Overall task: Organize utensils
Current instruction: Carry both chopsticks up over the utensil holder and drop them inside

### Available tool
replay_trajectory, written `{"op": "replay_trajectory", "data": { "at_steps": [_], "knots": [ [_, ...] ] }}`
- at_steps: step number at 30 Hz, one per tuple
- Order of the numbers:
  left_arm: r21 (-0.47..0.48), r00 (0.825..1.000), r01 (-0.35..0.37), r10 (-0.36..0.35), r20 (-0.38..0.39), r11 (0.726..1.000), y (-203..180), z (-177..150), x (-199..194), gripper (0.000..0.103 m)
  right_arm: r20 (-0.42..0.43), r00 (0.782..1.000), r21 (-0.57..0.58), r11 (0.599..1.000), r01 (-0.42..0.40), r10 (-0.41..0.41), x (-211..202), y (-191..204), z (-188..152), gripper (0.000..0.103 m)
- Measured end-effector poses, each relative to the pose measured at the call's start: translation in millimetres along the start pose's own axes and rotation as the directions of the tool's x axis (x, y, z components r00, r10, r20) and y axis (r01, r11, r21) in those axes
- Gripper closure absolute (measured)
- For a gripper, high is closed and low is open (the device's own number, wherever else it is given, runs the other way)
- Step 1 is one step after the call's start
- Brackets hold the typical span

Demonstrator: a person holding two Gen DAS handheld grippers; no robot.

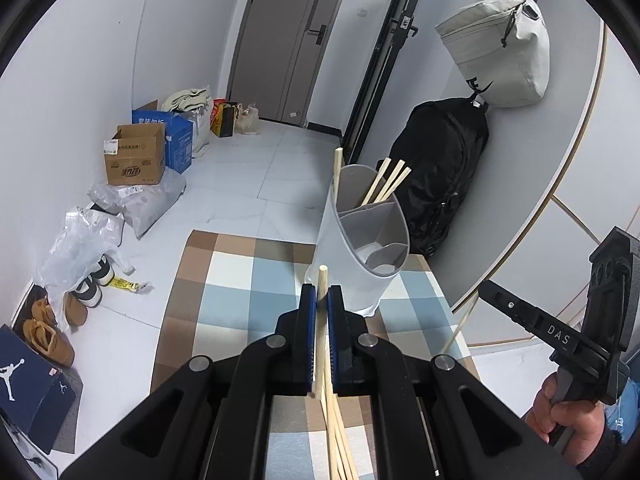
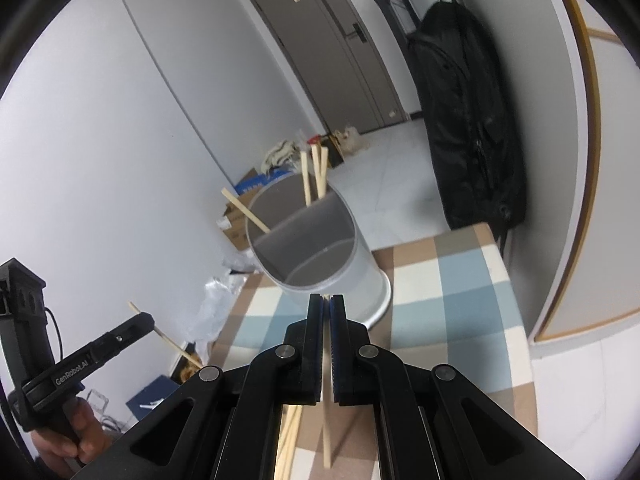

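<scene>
on the checkered worktop (image 1: 248, 276) sits the grey divided holder (image 1: 362, 240), three chopsticks (image 1: 386, 184) standing in its back compartment and one more leaning over the rim on the left. left tool (image 1: 322, 300) is pinched tight on a single chopstick (image 1: 322, 320), tip poking up just in front of the holder. right tool (image 2: 329, 308) is clamped on another chopstick (image 2: 327, 432) too. loose chopsticks lie under both tools.
</scene>
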State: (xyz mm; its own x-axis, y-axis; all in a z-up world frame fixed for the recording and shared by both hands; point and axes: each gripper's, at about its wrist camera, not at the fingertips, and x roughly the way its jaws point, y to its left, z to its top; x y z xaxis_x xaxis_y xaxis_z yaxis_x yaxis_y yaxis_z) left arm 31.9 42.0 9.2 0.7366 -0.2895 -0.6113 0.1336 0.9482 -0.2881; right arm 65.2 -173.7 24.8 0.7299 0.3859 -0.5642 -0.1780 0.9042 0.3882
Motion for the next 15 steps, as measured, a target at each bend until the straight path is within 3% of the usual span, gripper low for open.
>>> {"op": "replay_trajectory", "data": {
  "at_steps": [15],
  "knots": [
    [0.068, 1.0, -0.002, 0.002, 0.004, 0.998, -28.5, 29.5, -9.5, 0.101, 0.092, 0.994, -0.045, 0.998, -0.047, 0.051, -16.1, 13.0, 25.4, 0.101]
  ]
}}
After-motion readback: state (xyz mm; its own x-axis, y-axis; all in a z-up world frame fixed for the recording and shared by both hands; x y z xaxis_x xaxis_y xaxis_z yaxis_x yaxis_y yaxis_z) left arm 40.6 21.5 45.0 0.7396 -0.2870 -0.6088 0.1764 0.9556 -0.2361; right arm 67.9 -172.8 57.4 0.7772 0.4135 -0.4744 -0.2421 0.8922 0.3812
